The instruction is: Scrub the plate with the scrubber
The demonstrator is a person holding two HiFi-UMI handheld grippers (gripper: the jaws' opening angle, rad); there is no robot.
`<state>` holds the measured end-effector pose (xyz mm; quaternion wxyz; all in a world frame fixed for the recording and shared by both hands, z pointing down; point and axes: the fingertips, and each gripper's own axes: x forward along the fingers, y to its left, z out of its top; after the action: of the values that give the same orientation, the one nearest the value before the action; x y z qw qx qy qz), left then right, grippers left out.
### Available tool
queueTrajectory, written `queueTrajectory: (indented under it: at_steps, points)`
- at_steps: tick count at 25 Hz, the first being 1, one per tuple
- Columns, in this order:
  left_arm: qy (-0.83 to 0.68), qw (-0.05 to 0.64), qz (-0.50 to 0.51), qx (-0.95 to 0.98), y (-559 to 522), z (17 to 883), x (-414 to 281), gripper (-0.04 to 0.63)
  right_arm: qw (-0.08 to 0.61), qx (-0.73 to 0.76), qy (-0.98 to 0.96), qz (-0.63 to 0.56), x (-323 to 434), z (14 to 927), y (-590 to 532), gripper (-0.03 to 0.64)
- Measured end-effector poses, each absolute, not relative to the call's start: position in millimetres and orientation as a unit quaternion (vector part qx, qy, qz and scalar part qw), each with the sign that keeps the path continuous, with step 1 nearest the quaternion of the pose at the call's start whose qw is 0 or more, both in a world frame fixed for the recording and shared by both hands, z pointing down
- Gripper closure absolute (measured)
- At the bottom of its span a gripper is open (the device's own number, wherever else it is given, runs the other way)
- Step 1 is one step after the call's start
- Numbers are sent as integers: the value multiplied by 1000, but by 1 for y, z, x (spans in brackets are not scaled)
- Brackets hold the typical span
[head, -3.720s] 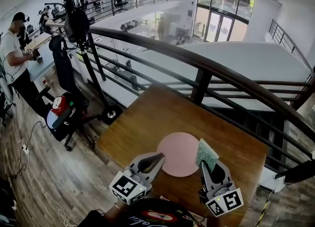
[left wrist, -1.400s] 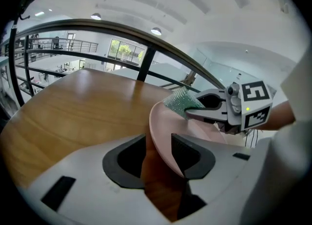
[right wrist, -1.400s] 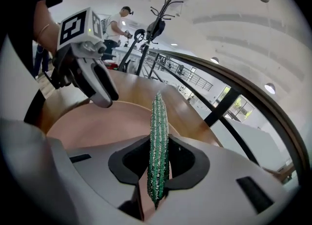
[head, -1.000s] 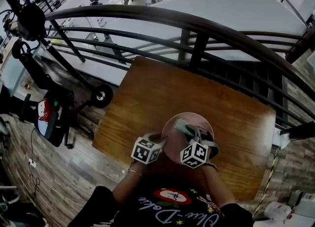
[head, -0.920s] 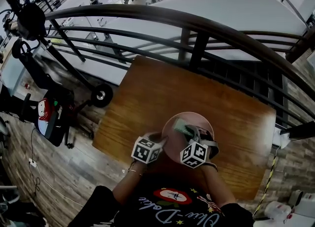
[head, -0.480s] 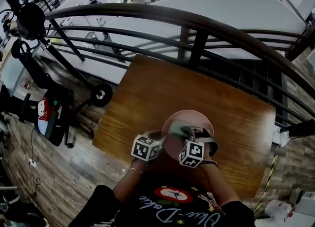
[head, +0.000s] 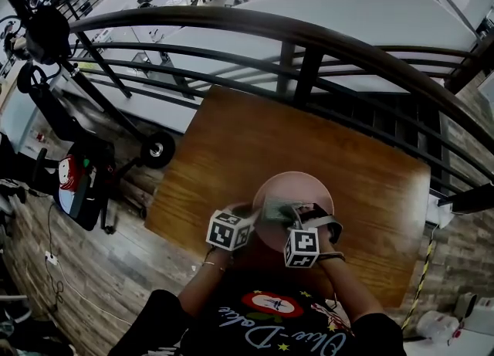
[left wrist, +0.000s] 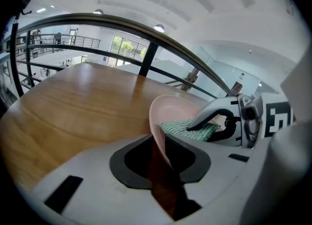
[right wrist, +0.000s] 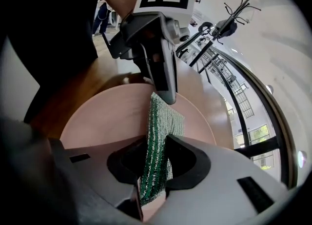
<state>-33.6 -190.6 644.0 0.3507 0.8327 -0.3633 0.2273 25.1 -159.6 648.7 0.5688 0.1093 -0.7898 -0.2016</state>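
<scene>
A pink plate (head: 299, 187) lies at the near side of the wooden table (head: 255, 134). My left gripper (head: 251, 216) has the plate's near-left rim (left wrist: 157, 121) between its jaws, which are closing on it. The right gripper (head: 296, 213) is shut on a green scrubber (head: 276, 209). In the right gripper view the scrubber (right wrist: 163, 121) lies pressed on the plate's face (right wrist: 105, 116), its far end right up at the left gripper (right wrist: 165, 92). Seen in the left gripper view, the scrubber (left wrist: 183, 127) sits under the right gripper's fingers (left wrist: 207, 118).
A dark metal railing (head: 309, 38) runs along the table's far side, with a drop to a lower floor beyond. A wheeled chair with a red and white bag (head: 77, 181) stands on the wood floor to the left. The person's body is close against the table's near edge.
The right gripper has drawn the scrubber leftward across the plate toward the left gripper. Further back, both grippers hung clear of the plate with the scrubber held upright.
</scene>
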Motion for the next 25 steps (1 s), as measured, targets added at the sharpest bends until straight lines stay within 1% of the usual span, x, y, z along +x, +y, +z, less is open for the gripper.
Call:
queueTrajectory:
  at_steps: [5, 10, 18, 25]
  points:
    - [-368, 348, 228, 831, -190, 645, -31, 526, 565, 82, -790, -224, 23, 649, -145, 535]
    - [-375, 338, 237, 830, -193, 647, -32, 546, 564, 58, -791, -230, 20, 651, -132, 534]
    - [-400, 307, 277, 818, -198, 648, -29, 568, 560, 43, -794, -233, 26, 650, -117, 529]
    - [-409, 299, 277, 817, -198, 647, -27, 569, 548, 15, -800, -242, 29, 649, -100, 529]
